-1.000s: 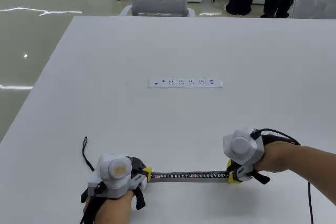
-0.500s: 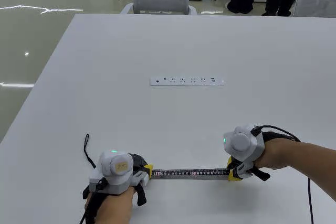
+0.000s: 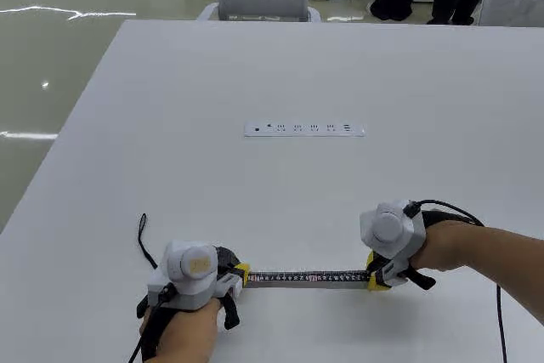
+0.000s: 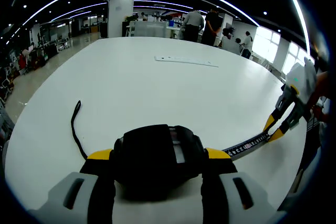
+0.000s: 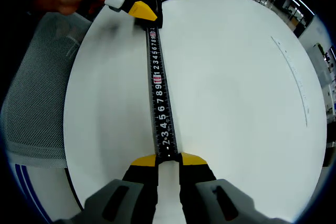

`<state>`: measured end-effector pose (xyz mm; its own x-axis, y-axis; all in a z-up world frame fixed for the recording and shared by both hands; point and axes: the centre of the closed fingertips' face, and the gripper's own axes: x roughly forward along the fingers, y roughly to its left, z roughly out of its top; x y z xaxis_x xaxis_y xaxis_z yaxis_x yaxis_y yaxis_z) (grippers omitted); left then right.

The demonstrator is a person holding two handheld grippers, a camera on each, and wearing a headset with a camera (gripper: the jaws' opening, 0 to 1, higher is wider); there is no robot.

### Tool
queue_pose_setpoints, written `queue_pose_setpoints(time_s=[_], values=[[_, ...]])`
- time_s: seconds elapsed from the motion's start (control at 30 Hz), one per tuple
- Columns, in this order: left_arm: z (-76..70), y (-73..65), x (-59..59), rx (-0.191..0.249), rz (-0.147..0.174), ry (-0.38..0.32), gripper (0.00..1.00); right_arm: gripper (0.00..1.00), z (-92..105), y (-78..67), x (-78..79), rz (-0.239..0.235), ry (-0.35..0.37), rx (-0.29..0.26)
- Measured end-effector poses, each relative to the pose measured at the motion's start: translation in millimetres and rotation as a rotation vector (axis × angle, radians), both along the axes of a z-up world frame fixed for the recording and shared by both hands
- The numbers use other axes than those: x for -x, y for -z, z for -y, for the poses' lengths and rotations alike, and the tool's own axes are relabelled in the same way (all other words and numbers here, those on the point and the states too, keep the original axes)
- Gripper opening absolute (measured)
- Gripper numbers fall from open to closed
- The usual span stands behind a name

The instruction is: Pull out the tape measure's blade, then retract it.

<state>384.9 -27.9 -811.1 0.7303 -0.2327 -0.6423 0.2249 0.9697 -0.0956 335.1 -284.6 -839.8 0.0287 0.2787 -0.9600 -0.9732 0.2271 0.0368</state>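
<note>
The left gripper (image 3: 238, 275) is squeezed tight on the black tape measure (image 3: 224, 259) near the front edge of the big white table (image 3: 297, 65), and a thin black strap (image 3: 143, 242) lies loose on the table just beside it. The right gripper (image 3: 374, 281) is well off to the other side, with its two yellow-tipped jaws pinched on the end of the blade (image 3: 306, 277), so the blade runs out straight and low between the two grippers with its numbers facing up. Farther back, in the middle of the table, a long white power strip (image 3: 303, 129) lies by itself.
</note>
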Motion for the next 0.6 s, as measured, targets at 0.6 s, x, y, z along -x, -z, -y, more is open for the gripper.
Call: queue_pose_setpoints(time_s=[0.6], values=[[-0.7,-0.1,0.3,0.006,0.002,0.001,0.63,0.14,-10.6,-0.3,-1.3,-0.001,-0.007,0.006]])
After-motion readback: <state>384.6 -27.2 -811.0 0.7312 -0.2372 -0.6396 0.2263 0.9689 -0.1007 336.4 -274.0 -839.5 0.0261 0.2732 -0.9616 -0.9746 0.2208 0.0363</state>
